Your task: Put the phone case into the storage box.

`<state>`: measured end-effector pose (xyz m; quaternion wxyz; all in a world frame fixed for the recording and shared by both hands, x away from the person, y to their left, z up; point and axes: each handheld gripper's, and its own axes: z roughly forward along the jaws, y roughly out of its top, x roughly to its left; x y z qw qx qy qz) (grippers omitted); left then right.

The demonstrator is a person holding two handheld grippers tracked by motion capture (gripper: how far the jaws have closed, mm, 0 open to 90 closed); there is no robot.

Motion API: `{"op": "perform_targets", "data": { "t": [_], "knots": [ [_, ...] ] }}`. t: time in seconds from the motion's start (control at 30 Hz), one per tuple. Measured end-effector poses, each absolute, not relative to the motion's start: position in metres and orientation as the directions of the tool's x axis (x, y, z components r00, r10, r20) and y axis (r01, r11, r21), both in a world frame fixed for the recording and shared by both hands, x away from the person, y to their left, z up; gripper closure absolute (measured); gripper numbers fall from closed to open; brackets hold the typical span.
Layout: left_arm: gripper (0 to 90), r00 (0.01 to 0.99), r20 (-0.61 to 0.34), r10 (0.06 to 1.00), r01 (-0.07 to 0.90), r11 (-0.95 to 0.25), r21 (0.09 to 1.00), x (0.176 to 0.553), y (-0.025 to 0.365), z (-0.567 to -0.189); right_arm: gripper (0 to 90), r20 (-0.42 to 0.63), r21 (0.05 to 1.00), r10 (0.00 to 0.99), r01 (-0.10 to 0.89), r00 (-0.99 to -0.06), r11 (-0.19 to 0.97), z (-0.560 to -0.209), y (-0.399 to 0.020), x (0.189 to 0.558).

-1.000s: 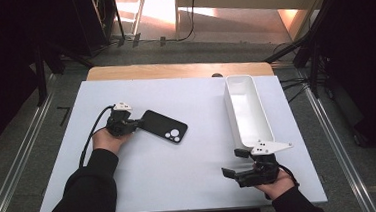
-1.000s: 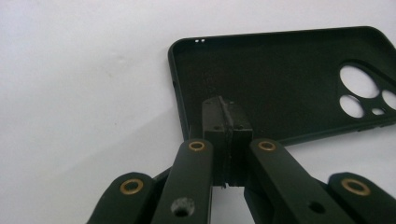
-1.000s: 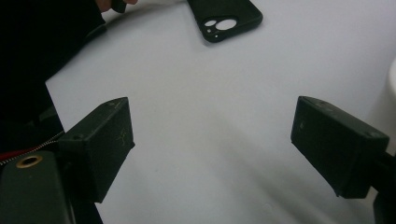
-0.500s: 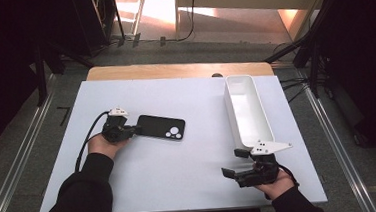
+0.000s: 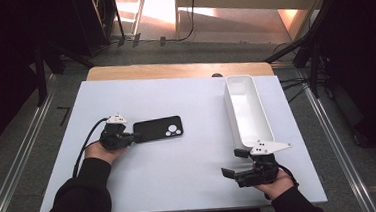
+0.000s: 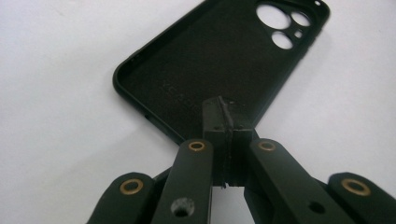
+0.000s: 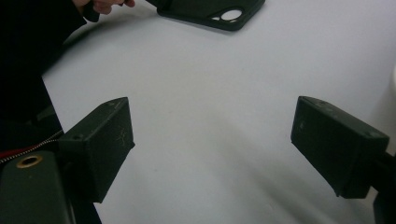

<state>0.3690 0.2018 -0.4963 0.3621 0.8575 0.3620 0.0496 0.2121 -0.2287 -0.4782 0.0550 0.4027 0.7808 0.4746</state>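
I work in a lab-like recording room: white tabletop board (image 5: 181, 186), metal floor rails (image 5: 15, 168), dark curtains (image 5: 21, 47)

Phone case (image 6: 219, 60): matt black, soft rubbery-looking plastic w/ fine-grained inner face. Worktop (image 5: 181, 176): smooth matt white sheet; bare wood strip (image 5: 173, 70) along far edge. Bin (image 5: 246, 109): glossy white plastic. Left gripper (image 6: 224, 109) jaws: matt black plastic, brass-coloured rivets.

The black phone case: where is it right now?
High view: the phone case lies on the white table, left of centre, its near edge pinched by the left gripper.
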Motion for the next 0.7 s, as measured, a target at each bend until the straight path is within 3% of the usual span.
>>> {"op": "perform_targets", "data": {
  "t": [0.7],
  "knots": [
    [89.5, 0.787, -0.224, 0.575, 0.566, -0.530, 0.631, 0.336, 0.185, -0.496, 11.5, 0.291, 0.788, 0.682, 0.572, -0.671, 0.227, -0.478, -0.228, 0.213]
  ]
}}
